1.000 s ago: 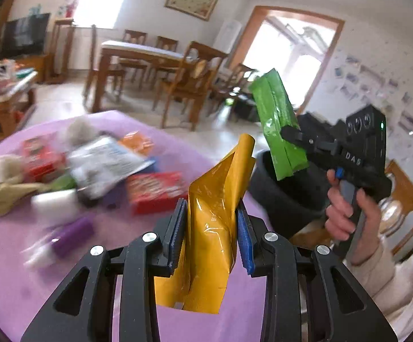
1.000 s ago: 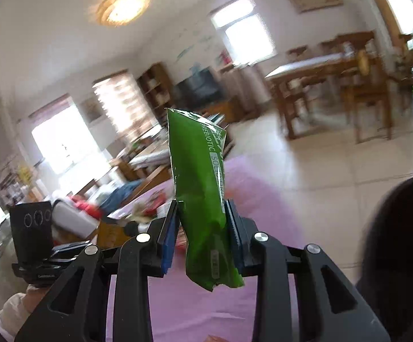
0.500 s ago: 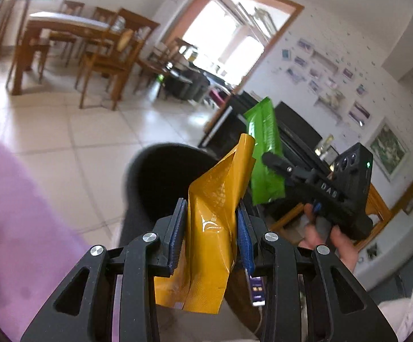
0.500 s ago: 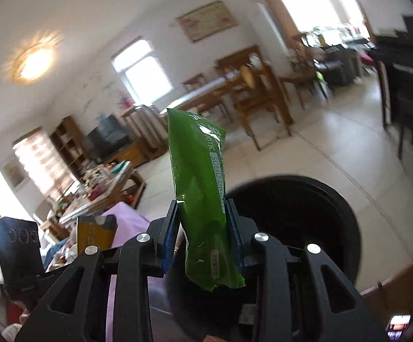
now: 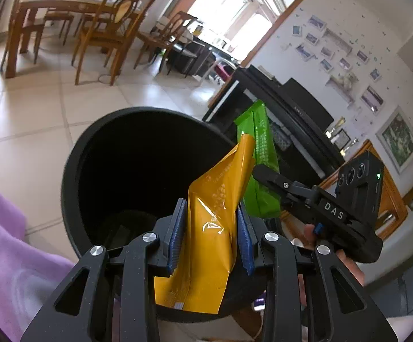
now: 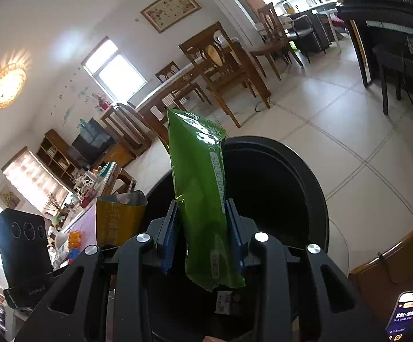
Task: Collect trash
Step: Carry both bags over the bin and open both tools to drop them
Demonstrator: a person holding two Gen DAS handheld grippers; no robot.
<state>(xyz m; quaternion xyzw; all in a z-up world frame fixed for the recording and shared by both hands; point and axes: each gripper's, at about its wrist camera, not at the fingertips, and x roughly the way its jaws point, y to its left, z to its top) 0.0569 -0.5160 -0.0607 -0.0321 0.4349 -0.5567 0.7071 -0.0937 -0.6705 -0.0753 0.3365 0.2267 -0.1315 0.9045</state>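
My left gripper (image 5: 210, 235) is shut on a yellow foil packet (image 5: 215, 228), held upright over the mouth of a round black trash bin (image 5: 92, 142). My right gripper (image 6: 203, 240) is shut on a green drink-powder packet (image 6: 200, 193), also above the black trash bin (image 6: 297, 176). In the left wrist view the green packet (image 5: 259, 168) and the right gripper (image 5: 260, 171) sit just right of the yellow packet, over the bin's right rim. The right wrist view shows the yellow packet (image 6: 119, 218) at lower left. Some dark items lie at the bin's bottom.
A purple tablecloth (image 5: 4, 242) edges the lower left. Wooden dining chairs (image 5: 104, 28) and a table stand across the tiled floor. A black piano (image 5: 286, 114) stands behind the bin. A phone (image 6: 406, 313) lies on a wooden surface at lower right. A cluttered table (image 6: 72, 245) is far left.
Both grippers swung from the purple table with its clutter to above the black bin and dropped lower. Each packet stays clamped. The bin mouth now fills the middle of both views.
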